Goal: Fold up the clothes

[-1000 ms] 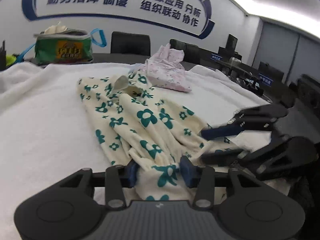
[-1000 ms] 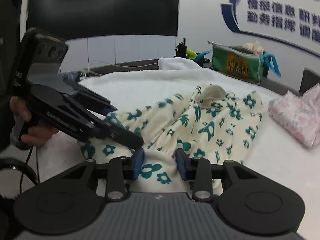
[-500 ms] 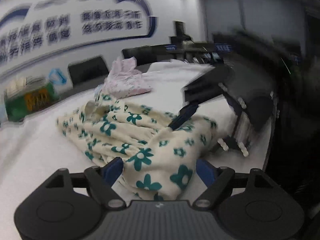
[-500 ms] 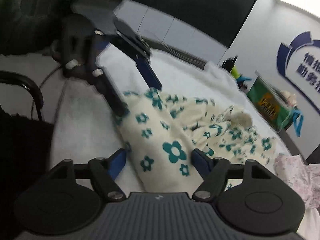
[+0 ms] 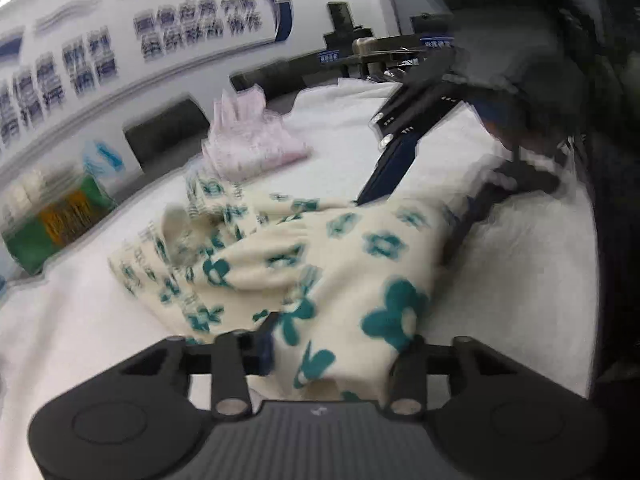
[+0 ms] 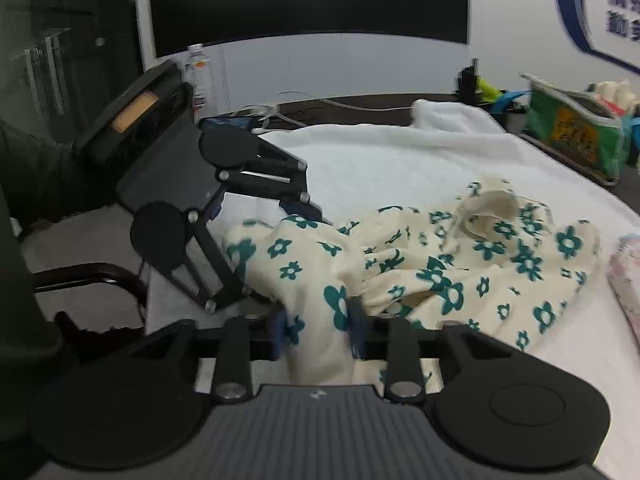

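Note:
A cream garment with teal flowers point(image 5: 320, 256) lies bunched on the white towel-covered table point(image 5: 80, 320); it also shows in the right wrist view point(image 6: 460, 272). My left gripper point(image 5: 336, 348) has its jaws wide apart with a fold of the garment lying between them. My right gripper point(image 6: 318, 330) is shut on a bunched edge of the garment at its near end. The right gripper's body shows in the left view point(image 5: 404, 148), and the left gripper's body shows in the right view point(image 6: 224, 216). The left view is blurred.
A folded pink garment point(image 5: 252, 140) lies beyond the floral one, and shows at the right edge of the right view point(image 6: 626, 276). A green bag point(image 6: 576, 136) stands at the table's far side. A bottle point(image 6: 198, 72) and cables point(image 6: 272, 110) sit behind. A chair arm point(image 6: 92, 280) is at left.
Both grippers opened from their earlier grips and swung round the garment's near end. The right one has now closed on a bunched edge; the left stays open.

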Demonstrator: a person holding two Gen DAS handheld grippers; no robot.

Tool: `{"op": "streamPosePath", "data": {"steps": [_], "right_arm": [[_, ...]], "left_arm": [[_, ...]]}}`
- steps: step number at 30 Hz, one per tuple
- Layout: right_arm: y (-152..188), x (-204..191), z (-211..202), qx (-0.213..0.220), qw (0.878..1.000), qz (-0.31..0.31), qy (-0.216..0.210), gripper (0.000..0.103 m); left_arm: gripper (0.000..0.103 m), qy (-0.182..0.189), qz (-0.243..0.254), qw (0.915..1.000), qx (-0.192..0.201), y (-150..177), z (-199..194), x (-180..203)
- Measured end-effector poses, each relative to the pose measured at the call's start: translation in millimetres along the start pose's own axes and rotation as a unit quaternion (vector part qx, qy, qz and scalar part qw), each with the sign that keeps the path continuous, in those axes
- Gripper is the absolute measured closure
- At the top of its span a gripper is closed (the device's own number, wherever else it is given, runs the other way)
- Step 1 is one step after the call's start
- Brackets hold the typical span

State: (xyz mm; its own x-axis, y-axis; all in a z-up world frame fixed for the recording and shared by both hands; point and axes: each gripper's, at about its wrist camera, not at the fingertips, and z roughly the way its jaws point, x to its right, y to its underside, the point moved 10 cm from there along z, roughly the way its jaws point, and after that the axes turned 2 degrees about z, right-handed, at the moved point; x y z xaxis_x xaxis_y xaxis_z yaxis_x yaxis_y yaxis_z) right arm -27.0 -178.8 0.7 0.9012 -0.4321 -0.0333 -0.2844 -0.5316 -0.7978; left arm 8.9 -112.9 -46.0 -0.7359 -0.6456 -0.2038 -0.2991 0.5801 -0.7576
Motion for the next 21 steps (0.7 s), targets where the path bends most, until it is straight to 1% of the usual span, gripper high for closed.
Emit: {"op": "streamPosePath", "data": {"steps": [1,2,3,4,5,7,8,9,11,12,13,15,16,17,19,20,21], "right_arm": [[4.6,-2.9,-3.9,0.014,0.999,-0.022,0.021,0.022],[11.5,-8.5,-5.9,0.023,0.997,-0.058,0.046,0.017],[18.6,-14.9,-7.5,0.030,0.992,-0.098,0.071,0.017],[25.2,-17.1,-5.2,0.021,0.989,-0.117,0.091,0.017],[31.7,-18.1,-1.9,0.008,0.985,-0.131,0.110,0.017],[39.7,-17.4,2.6,-0.001,0.980,-0.152,0.129,0.018],[41.2,-14.2,5.0,0.001,0.976,-0.162,0.143,0.022],[39.0,-9.5,7.6,0.003,0.975,-0.163,0.150,0.029],[32.7,0.3,13.0,0.007,0.974,-0.158,0.161,0.071],[29.5,2.6,14.3,0.007,0.978,-0.142,0.149,0.080],[27.3,2.8,14.8,0.002,0.983,-0.126,0.133,0.084],[28.7,-7.4,12.5,-0.017,0.987,-0.118,0.104,0.086],[30.2,-14.6,9.8,-0.025,0.988,-0.118,0.091,0.086],[32.0,-26.8,3.9,-0.028,0.992,-0.107,0.059,0.086],[36.6,-50.5,-9.9,-0.029,0.997,-0.072,-0.019,0.086],[38.1,-59.4,-16.8,-0.030,0.997,-0.053,-0.055,0.086],[39.2,-67.6,-24.1,-0.031,0.995,-0.034,-0.091,0.086]], "left_arm": [[0.066,0.011,-0.014,0.9998,0.001,-0.4,-0.8,-3.9],[0.067,0.022,-0.026,0.9994,0.002,-0.8,-1.0,-7.9],[0.067,0.031,-0.036,0.9989,0.001,-1.6,-0.6,-11.4],[0.067,0.039,-0.045,0.9982,0.000,-2.8,-0.5,-14.2],[0.067,0.046,-0.053,0.9975,-0.001,-3.3,-0.6,-16.3],[0.067,0.056,-0.061,0.9965,0.000,-3.4,-1.0,-18.0],[0.067,0.059,-0.062,0.9964,0.000,-3.9,-0.9,-17.6],[0.067,0.061,-0.062,0.9962,-0.001,-4.5,-0.9,-17.3],[0.075,0.066,-0.058,0.9961,-0.004,-4.1,-3.1,-14.9],[0.076,0.068,-0.051,0.9963,-0.008,-1.9,-7.7,-11.1],[0.078,0.071,-0.044,0.9964,-0.011,0.3,-12.4,-7.3],[0.079,0.083,-0.030,0.9959,-0.019,7.1,-23.8,2.4],[0.079,0.106,-0.030,0.9937,-0.021,12.2,-32.9,10.5],[0.079,0.134,-0.035,0.9901,-0.019,15.4,-42.4,18.4],[0.078,0.191,-0.046,0.9804,-0.015,21.7,-62.3,34.0],[0.077,0.219,-0.051,0.9742,-0.013,24.8,-72.7,41.6],[0.076,0.238,-0.069,0.9687,-0.006,25.4,-77.7,40.8]]}}
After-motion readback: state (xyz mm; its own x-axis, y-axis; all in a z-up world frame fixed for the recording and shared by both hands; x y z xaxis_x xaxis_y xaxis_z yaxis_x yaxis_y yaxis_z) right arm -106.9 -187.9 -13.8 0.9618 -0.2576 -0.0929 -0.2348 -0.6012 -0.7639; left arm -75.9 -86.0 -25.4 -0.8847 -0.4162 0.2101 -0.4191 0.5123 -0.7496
